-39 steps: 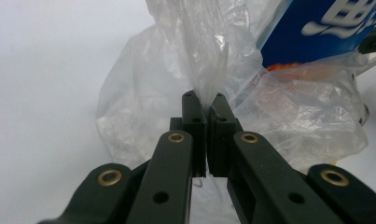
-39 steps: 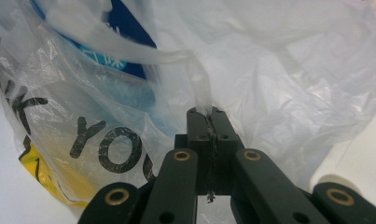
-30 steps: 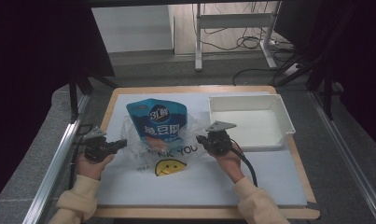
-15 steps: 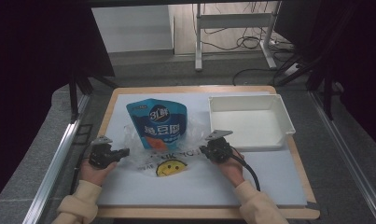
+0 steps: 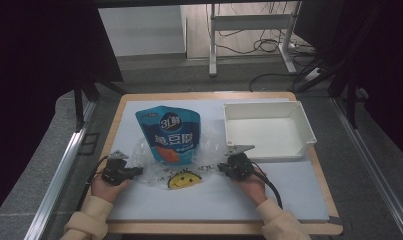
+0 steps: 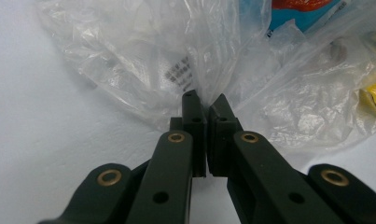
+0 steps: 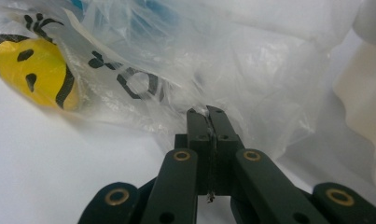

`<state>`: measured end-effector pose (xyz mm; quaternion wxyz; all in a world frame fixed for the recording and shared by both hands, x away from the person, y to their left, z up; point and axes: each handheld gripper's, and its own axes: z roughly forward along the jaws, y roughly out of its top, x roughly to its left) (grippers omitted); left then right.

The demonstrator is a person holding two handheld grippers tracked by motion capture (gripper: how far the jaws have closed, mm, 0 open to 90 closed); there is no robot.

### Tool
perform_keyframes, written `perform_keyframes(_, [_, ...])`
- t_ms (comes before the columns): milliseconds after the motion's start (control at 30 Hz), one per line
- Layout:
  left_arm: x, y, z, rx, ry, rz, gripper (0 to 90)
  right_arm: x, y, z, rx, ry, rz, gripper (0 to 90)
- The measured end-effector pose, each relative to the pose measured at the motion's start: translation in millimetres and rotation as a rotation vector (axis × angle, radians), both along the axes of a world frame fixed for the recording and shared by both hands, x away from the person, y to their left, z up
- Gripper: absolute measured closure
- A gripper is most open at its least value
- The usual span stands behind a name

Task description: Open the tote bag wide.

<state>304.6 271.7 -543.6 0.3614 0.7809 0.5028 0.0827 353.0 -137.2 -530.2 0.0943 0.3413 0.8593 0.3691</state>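
At the left, the left gripper (image 5: pixel 131 172) is held low over the white surface (image 5: pixel 214 200), and its fingers (image 6: pixel 195 116) are clenched on the left edge of the thin clear plastic bag with a yellow smiley face (image 5: pixel 184 177). The bag is spread flat near the front of the surface, and a blue stand-up snack pouch (image 5: pixel 171 132) is seen in it. The bag's right edge is pinched by the clenched fingers (image 7: pixel 209 126) of the right gripper (image 5: pixel 224 167). At the far right, a white rectangular plastic tray (image 5: pixel 304 130) is set just beside the bag.
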Motion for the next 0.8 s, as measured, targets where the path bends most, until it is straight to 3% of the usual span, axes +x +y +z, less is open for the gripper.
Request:
perform_keyframes(667, [0.8, 0.9, -0.7, -0.008, -0.01, -0.011, 86.5, -3.1, 2.8, 0.4, -0.016, -0.025, -0.002, 88.0])
perform_keyframes(800, [-0.5, 1.2, 0.8, -0.027, -0.024, -0.014, 83.2, -3.7, 2.9, 1.7, -0.017, -0.032, -0.001, 80.9])
